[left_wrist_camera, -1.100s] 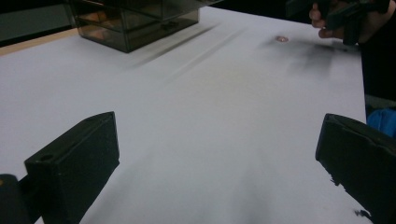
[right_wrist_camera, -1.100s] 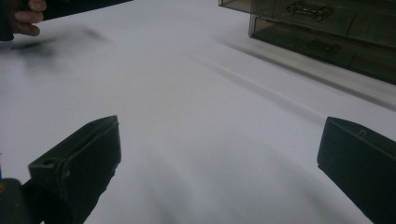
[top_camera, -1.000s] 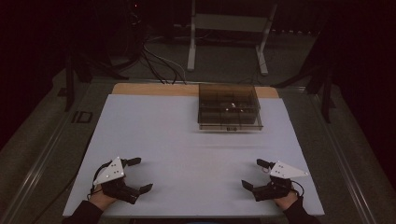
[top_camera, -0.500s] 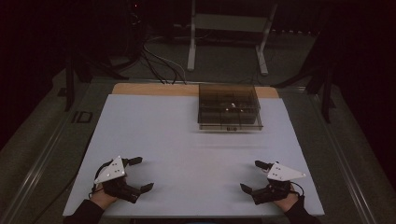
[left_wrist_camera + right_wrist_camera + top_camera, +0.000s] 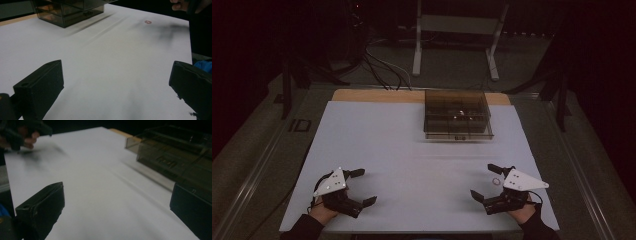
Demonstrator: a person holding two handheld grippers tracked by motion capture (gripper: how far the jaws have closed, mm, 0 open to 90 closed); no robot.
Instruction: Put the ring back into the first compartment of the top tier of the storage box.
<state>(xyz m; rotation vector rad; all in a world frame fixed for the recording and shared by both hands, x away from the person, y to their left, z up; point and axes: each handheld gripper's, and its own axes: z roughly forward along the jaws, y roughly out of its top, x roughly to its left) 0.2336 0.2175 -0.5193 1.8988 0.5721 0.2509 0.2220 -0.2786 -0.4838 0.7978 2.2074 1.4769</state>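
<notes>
The left hand-held gripper [image 5: 361, 187] rested near the front left corner of the counter [image 5: 412, 150], its jaws spread wide apart with nothing between them. In the left gripper view the two black jaws stood at the far edges of the picture, and bare white surface lay between them.

The right hand-held gripper [image 5: 486, 181] sat near the front right corner, jaws likewise wide open and holding nothing. A small ring [image 5: 496, 181] lay flat on the white surface within the gap between its jaws, closer to the farther jaw, and touched neither as far as could be told. The same ring [image 5: 148, 22] appeared as a small reddish loop far off in the left gripper view, just in front of the person's right hand [image 5: 178, 5].

A dark, see-through box [image 5: 457, 115] with compartments stood on the far side of the counter, right of centre, well apart from both grippers. Small things lay inside it, too dim to make out. In the right gripper view the box [image 5: 175, 152] rose beyond the right jaw, and the left hand [image 5: 27, 137], blurred, showed at the upper left.
</notes>
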